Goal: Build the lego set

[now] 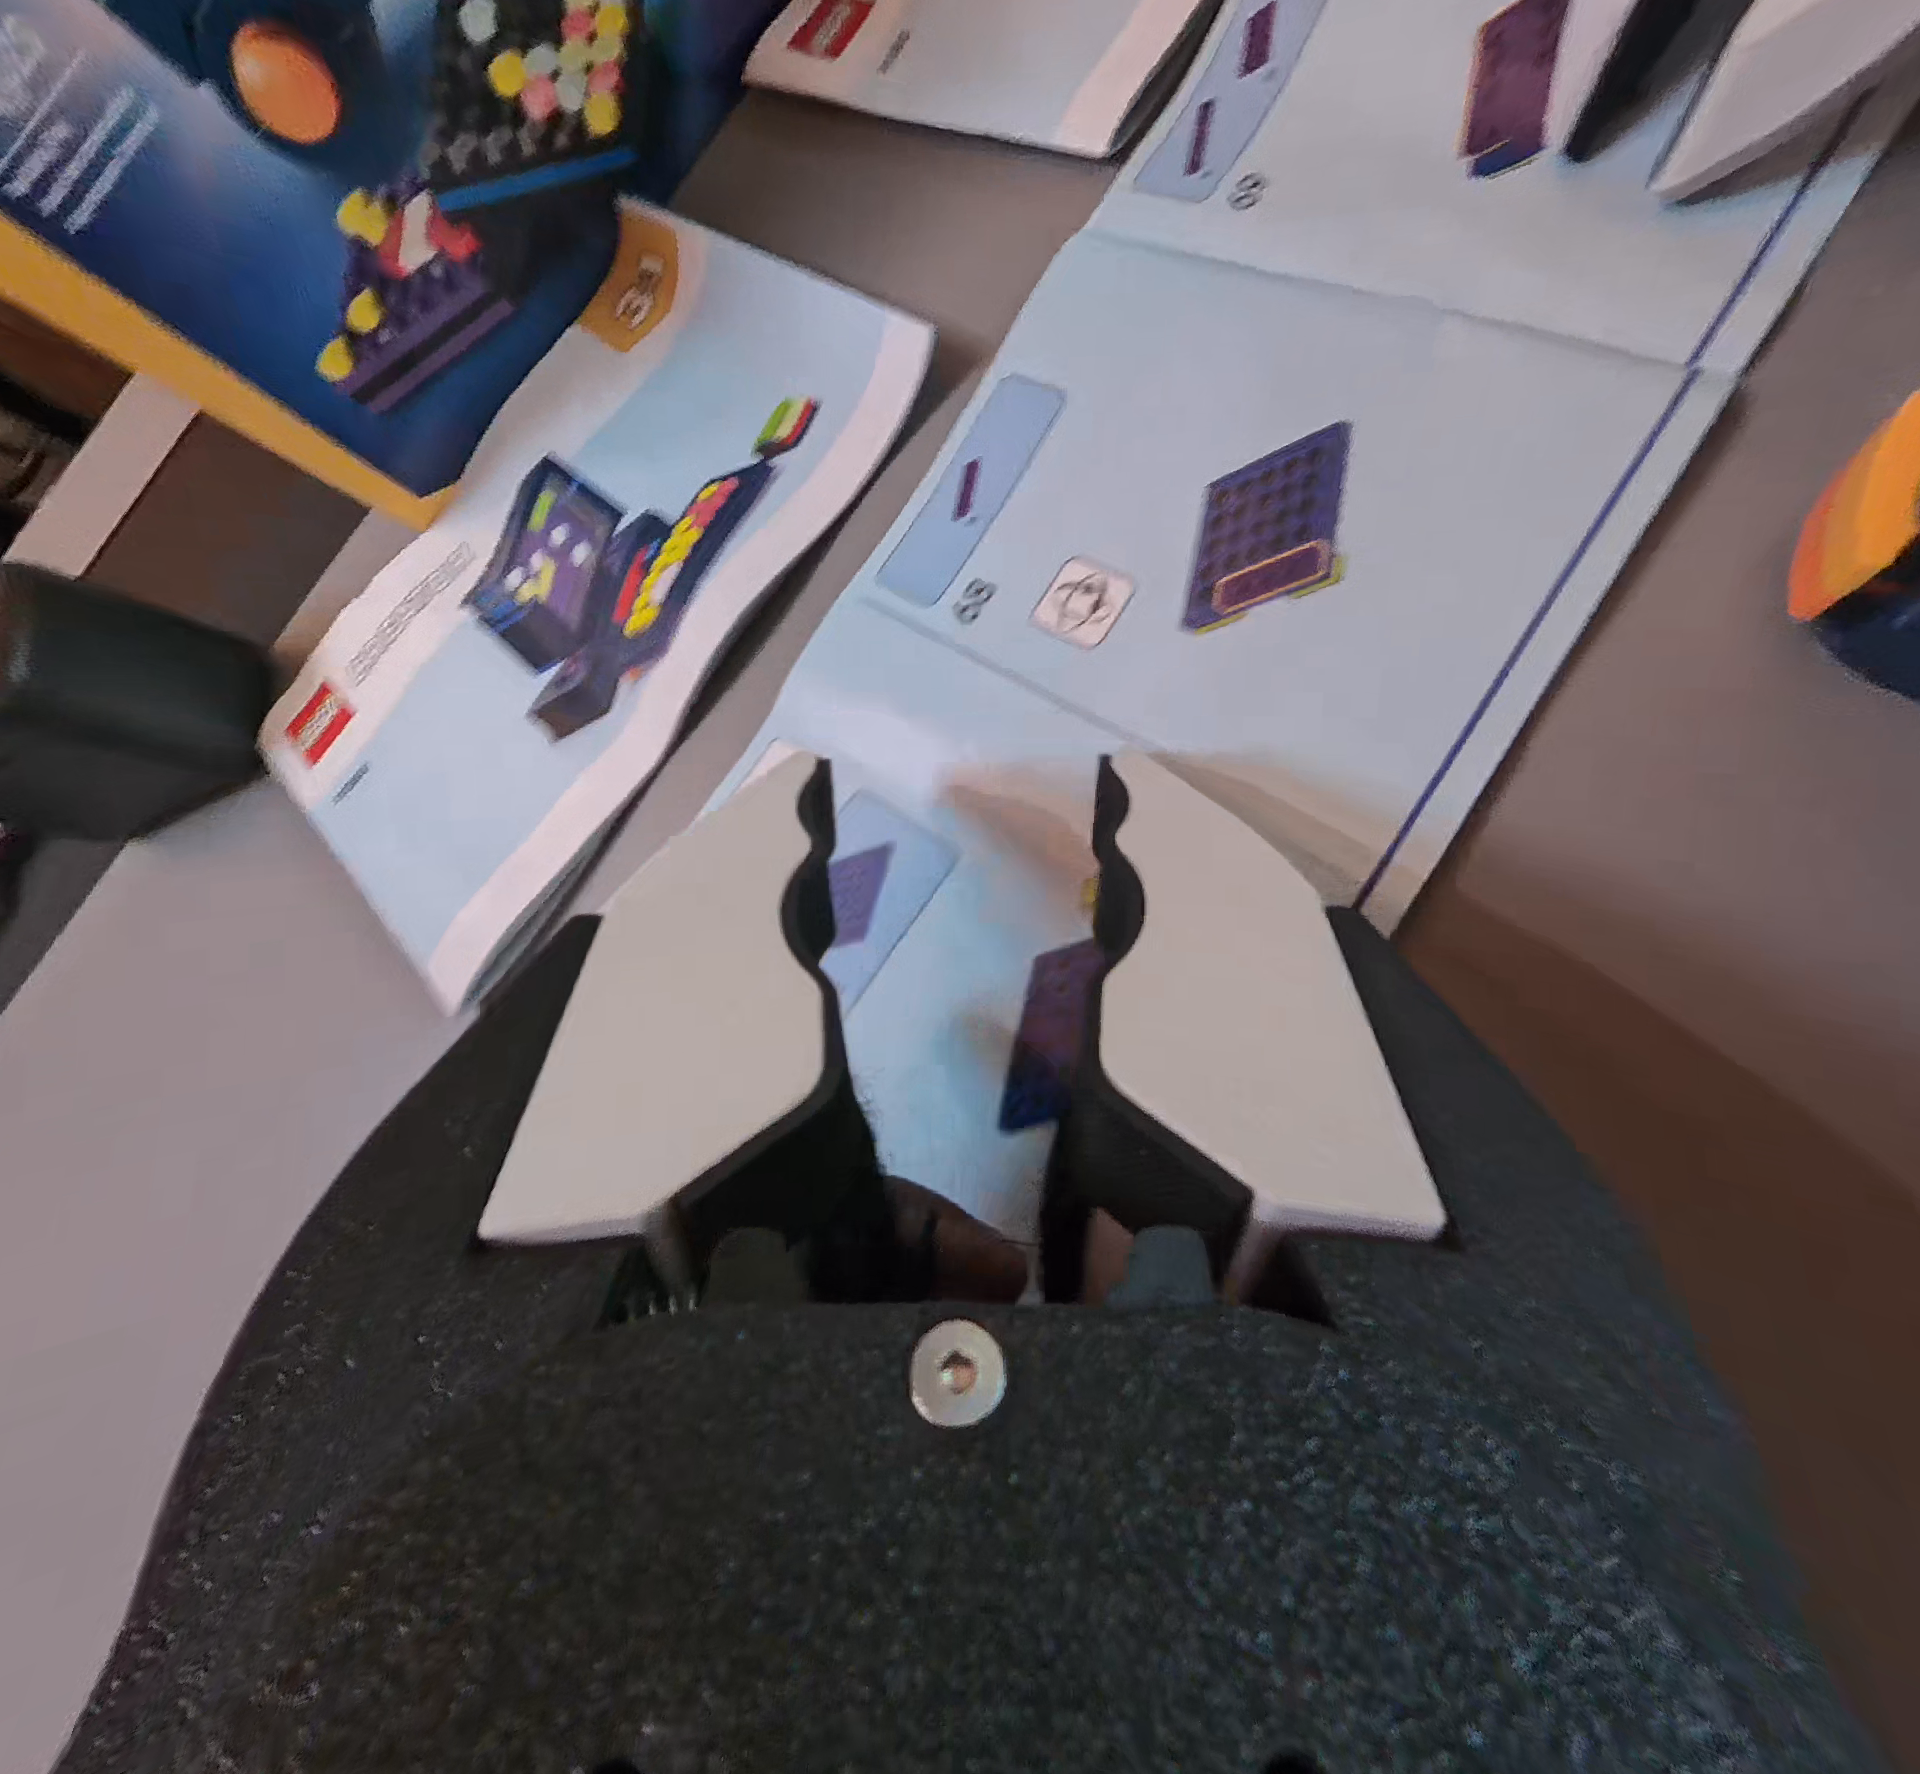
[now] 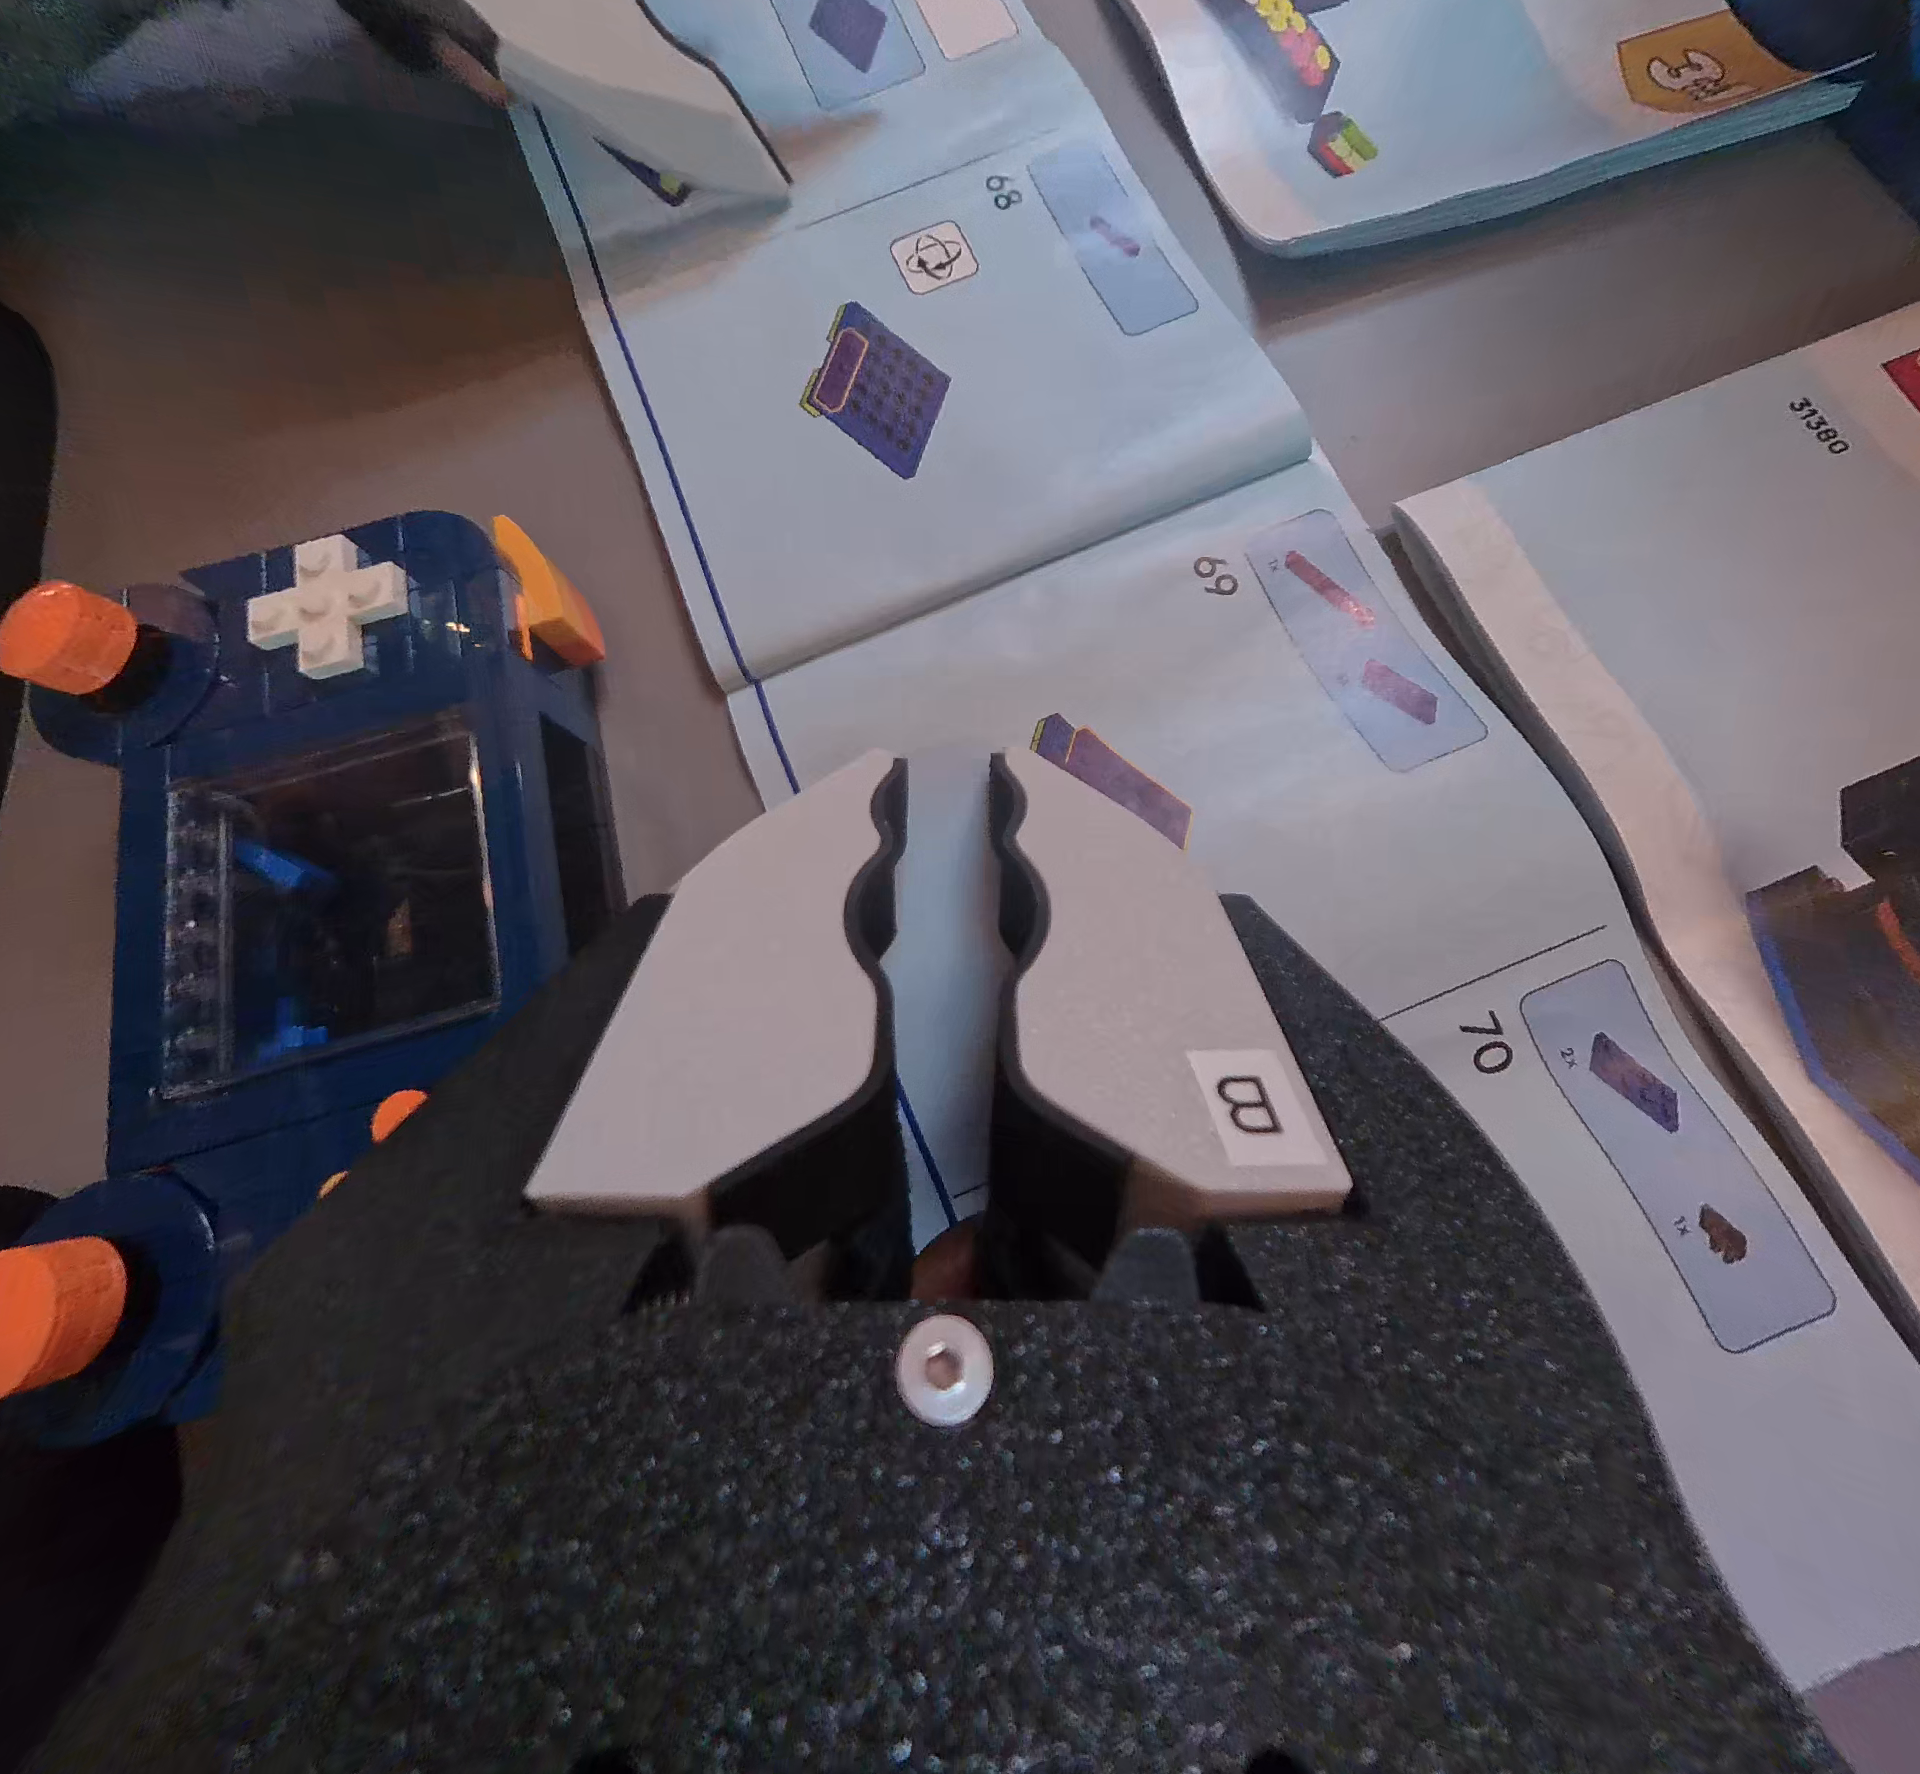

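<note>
hovering over the open instruction booklet, both grippers are empty. the left gripper has its jaws parted with a clear gap, only printed page showing between them; the right gripper has a narrower gap, also with nothing but paper in it. the booklet lies flat on the grey table, its blue-lined edge running just beside the lego build, with a strip of bare table between them. two closed booklets crowd the other side: one beyond the open pages, another with its edge lying over the open booklet's far margin. in the left wrist view the set's box stands behind the closed booklet, at the table's far edge. the build is dark blue, lying flat, with a white cross-shaped piece on top, a clear window panel showing blue parts inside, orange pegs on its near side and an orange curved piece at one corner.
</note>
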{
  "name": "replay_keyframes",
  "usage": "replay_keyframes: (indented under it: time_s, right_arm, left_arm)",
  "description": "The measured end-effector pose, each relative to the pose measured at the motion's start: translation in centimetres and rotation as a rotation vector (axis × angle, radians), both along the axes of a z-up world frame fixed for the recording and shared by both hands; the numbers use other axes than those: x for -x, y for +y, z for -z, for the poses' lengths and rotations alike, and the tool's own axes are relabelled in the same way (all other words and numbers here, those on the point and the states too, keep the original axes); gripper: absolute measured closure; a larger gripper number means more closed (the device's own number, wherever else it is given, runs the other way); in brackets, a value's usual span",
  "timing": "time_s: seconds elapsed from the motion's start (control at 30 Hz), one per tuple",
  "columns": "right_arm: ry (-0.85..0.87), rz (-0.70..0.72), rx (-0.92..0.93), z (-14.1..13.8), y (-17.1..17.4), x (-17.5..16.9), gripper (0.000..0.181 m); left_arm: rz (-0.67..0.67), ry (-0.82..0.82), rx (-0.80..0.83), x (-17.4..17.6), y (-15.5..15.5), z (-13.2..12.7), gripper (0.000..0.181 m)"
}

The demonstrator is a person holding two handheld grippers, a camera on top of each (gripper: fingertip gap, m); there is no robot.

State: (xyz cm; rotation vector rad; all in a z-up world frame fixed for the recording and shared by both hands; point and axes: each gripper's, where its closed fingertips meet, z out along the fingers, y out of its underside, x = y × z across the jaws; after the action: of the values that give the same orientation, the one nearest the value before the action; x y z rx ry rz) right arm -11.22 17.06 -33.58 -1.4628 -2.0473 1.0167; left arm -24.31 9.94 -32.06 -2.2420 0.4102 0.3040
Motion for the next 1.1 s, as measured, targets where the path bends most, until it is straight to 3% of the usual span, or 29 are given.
replay_keyframes:
  time_s: [0.1,0.2,0.27,0.33,0.47,0.63,0.8,0.87,0.97,1.0,1.1]
  right_arm:
    - [-0.002,0.001,0.008,0.0,0.0,0.0,0.167]
    - [-0.006,0.005,0.020,0.0,0.1,0.1,0.168]
    - [-0.006,0.006,0.022,0.0,0.1,0.1,0.169]
    - [-0.006,0.006,0.021,0.0,0.1,0.1,0.169]
    - [-0.007,0.006,0.027,0.0,0.1,0.1,0.169]
    - [-0.008,0.003,0.033,0.0,0.0,0.1,0.168]
    - [-0.013,0.007,0.049,0.0,0.1,0.1,0.169]
    - [-0.015,0.009,0.052,-0.1,0.1,0.1,0.169]
    - [-0.015,0.013,0.053,0.0,0.2,0.2,0.171]
    - [-0.016,0.016,0.053,0.0,0.2,0.2,0.171]
    - [-0.001,-0.019,0.042,-0.3,-0.1,0.1,0.166]
  left_arm:
    - [-0.084,0.122,-0.021,2.6,-0.9,-1.3,0.127]
    - [-0.327,0.251,-0.351,6.4,-0.9,-6.6,0.134]
    - [-0.415,0.216,-0.580,7.3,-1.7,-9.8,0.140]
    - [-0.447,0.117,-0.689,7.4,-2.2,-10.8,0.148]
    - [-0.383,0.078,-0.587,6.8,-1.4,-8.8,0.160]
    - [-0.322,0.086,-0.491,6.1,-1.0,-7.8,0.156]
    - [0.036,-0.162,-0.337,-0.7,0.9,-5.2,0.151]
    - [0.131,-0.101,-0.246,-2.9,1.3,-3.4,0.152]
    - [0.146,0.061,-0.031,-2.8,1.0,0.6,0.162]
    - [0.150,0.053,-0.026,-3.2,1.2,1.0,0.171]
    - [0.118,0.031,-0.018,-3.2,1.3,1.1,0.171]
